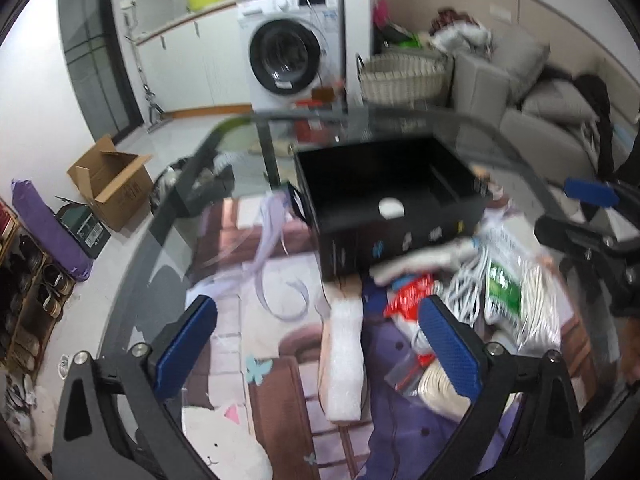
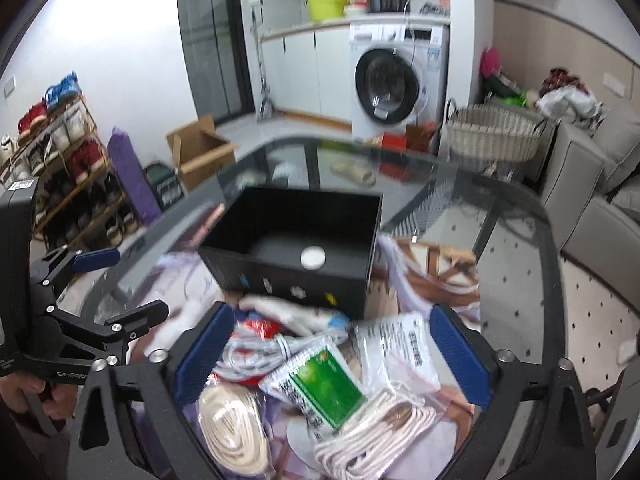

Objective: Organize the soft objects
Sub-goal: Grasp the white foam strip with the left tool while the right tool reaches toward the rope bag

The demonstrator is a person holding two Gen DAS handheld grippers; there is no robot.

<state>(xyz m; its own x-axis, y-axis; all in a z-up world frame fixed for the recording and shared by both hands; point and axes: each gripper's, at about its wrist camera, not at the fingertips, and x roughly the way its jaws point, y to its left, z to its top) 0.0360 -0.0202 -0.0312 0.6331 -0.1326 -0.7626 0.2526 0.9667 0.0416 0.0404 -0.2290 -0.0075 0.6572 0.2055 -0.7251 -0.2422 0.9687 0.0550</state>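
Observation:
An open black box [image 1: 384, 184] [image 2: 296, 240] stands on the glass table [image 1: 224, 152] with a small white disc [image 2: 313, 258] inside. In front of it lies a pile of soft items: bagged white cords [image 2: 372, 436], a green-labelled packet [image 2: 324, 384], a coil of beige rope [image 2: 232, 428], a red packet [image 1: 408, 296] and a white foam roll [image 1: 344, 356]. My left gripper [image 1: 320, 344] is open, above the foam roll. My right gripper [image 2: 332, 356] is open, above the packets. The left gripper also shows in the right wrist view [image 2: 120, 284].
A printed mat [image 1: 256, 320] lies under the glass. Beyond the table are a washing machine [image 1: 292, 48], a wicker basket [image 2: 496, 136], a cardboard box [image 1: 112, 184], a shoe rack [image 2: 68, 172] at the left and a grey sofa [image 1: 532, 96] at the right.

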